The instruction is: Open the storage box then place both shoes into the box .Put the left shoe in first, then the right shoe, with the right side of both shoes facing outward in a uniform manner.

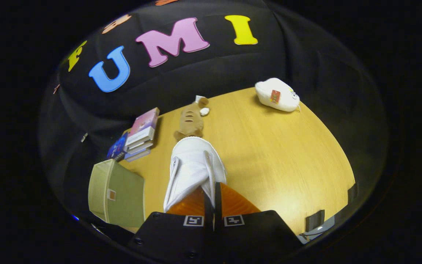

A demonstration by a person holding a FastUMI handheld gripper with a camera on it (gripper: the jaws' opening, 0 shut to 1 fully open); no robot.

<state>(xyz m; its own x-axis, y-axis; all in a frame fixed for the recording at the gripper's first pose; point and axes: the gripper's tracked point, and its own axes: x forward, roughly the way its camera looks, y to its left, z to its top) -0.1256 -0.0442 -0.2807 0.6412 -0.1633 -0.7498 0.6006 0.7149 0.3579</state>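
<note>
Two gripper fingers (213, 190) pinch nearly closed on the edge of a white canvas shoe (192, 168), above the wooden table (277, 154), beside the pale green fabric storage box (117, 192).

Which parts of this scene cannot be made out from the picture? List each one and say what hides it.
- White shoe: its heel end is covered by the gripper, whose fingers are pinched together on it.
- Green storage box: partly cut off by the view's edge; open or closed cannot be told.
- Stack of books: covers too small to read.
- Brown plush toy: its near end sits behind the shoe's toe.
</note>
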